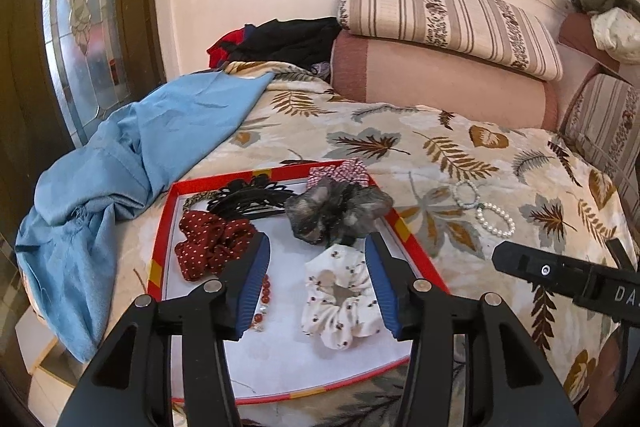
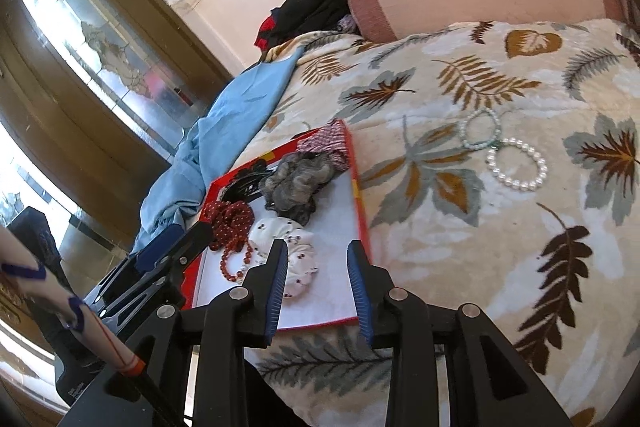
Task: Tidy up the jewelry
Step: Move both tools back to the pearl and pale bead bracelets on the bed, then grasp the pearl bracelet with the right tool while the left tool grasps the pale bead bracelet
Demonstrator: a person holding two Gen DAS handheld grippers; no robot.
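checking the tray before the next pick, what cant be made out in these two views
- Red bead bracelet: left wrist view, mostly hidden behind the left claw finger; fuller in the right wrist view.
- Black hair claw clip: its front is covered by the dotted red scrunchie and grey scrunchie.
- Checked scrunchie: partly behind the grey one.
- Tray near edge: right wrist view, crossed by the right claw fingers.
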